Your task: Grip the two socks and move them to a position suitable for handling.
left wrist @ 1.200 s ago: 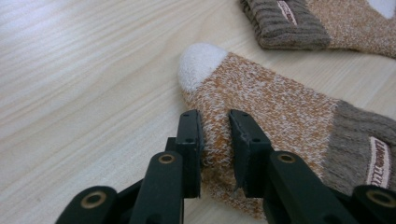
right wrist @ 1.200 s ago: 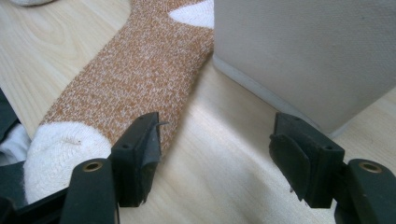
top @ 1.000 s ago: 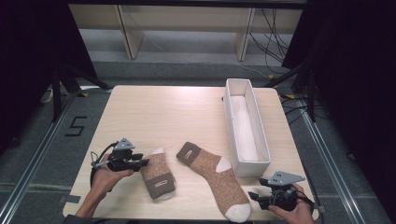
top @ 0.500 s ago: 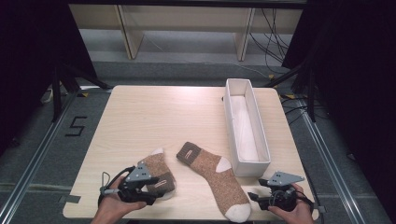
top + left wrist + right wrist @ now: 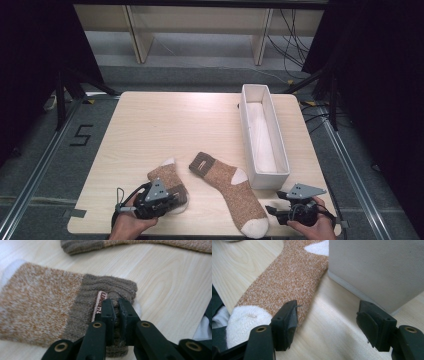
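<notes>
Left gripper view shows the left gripper (image 5: 117,305), its jaws having just closed, pinching the ribbed brown cuff of the near sock (image 5: 50,305), which lies flat on the wooden table (image 5: 165,285). Right gripper (image 5: 327,322) rests with jaws spread beside the second sock (image 5: 287,280), close to the white box (image 5: 382,267).

A black "5" (image 5: 80,135) is marked on the grey floor left of the table (image 5: 165,120).
</notes>
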